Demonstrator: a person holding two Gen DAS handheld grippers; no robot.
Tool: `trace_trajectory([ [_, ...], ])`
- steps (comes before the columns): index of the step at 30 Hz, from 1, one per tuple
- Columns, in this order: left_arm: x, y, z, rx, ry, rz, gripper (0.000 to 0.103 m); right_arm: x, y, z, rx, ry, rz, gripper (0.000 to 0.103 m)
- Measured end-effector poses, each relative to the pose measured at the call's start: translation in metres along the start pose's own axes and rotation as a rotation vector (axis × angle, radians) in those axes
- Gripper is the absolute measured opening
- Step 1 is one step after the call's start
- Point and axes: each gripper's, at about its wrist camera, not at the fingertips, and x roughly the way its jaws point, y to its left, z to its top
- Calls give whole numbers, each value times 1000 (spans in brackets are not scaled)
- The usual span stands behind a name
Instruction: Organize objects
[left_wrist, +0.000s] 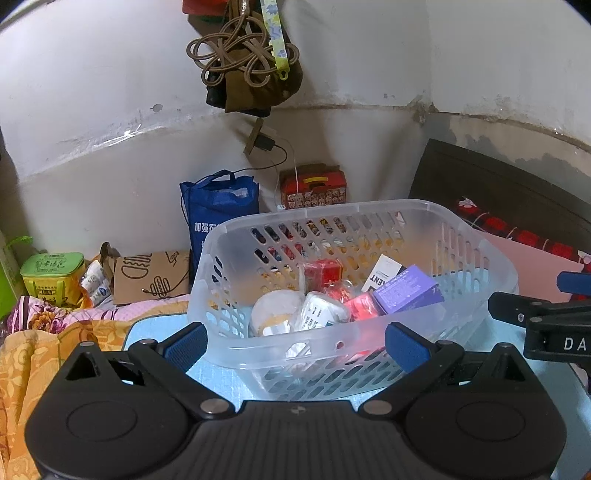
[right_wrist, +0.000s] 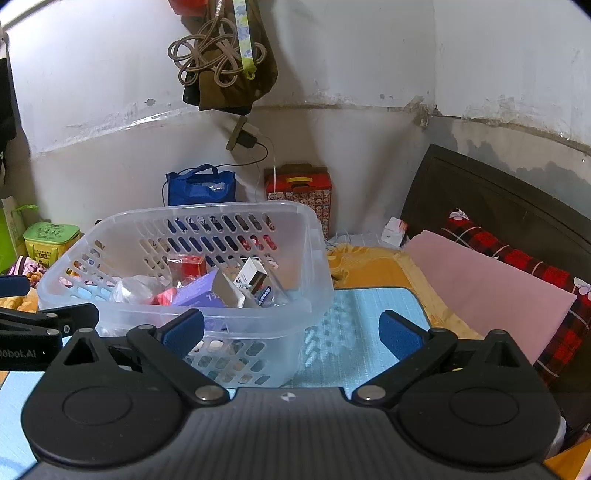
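Note:
A clear plastic basket (left_wrist: 480, 258) (right_wrist: 314, 236) with slotted walls stands on a light blue mat (right_wrist: 354, 332). Inside lie a purple box (left_wrist: 406, 290) (right_wrist: 199, 291), a red box (left_wrist: 325, 271) (right_wrist: 186, 266), a white-and-black box (left_wrist: 384, 273) (right_wrist: 251, 277), a round white packet (left_wrist: 273, 312) and other small packs. My left gripper (left_wrist: 295, 347) is open, just in front of the basket's near wall, which sits between its blue pads. My right gripper (right_wrist: 291, 332) is open and holds nothing, over the mat by the basket's right front corner.
Behind the basket stand a blue tote bag (left_wrist: 218, 210), a red patterned carton (left_wrist: 314, 186), a brown paper bag (left_wrist: 147, 277) and a green tin (left_wrist: 51, 273). A pink cloth (right_wrist: 480, 284) and red plaid pillow (right_wrist: 517, 258) lie right. Cords hang on the wall (left_wrist: 236, 55).

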Motion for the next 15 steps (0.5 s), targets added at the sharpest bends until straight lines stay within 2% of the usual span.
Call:
trace_trajectory([
  [15, 2, 4, 0, -13, 2, 0, 103, 1, 3, -1, -10, 7, 1, 103],
])
